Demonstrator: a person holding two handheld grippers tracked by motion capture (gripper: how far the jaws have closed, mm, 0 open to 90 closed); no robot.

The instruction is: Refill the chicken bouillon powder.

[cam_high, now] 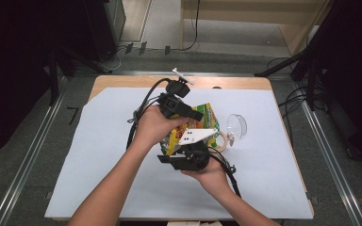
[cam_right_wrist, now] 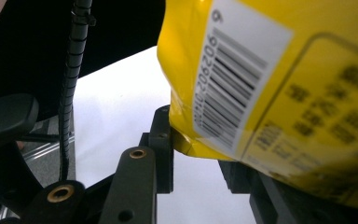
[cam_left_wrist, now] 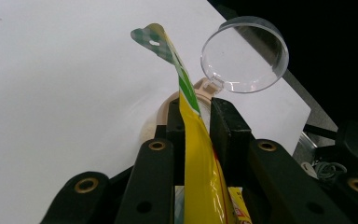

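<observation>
At the centre of the high view, two hands hold a yellow and green plastic snack bag [cam_high: 199, 123] above the white-covered desk [cam_high: 99, 160]. The left gripper [cam_high: 195, 116] has its fingers nearly closed on the bag's flat top edge. The right gripper [cam_high: 188, 147] has its fingers pinching the bag's bottom corner. Just right of the bag stands a beige jar [cam_high: 222, 139] with its clear round lid [cam_high: 237, 126] flipped open.

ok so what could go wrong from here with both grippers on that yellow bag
The yellow bag hangs right over the beige container with its clear flip lid open; a slip could knock it over. The left gripper pinches only the thin top edge, which might tear or slide out. The right gripper holds just a bottom corner.
</observation>
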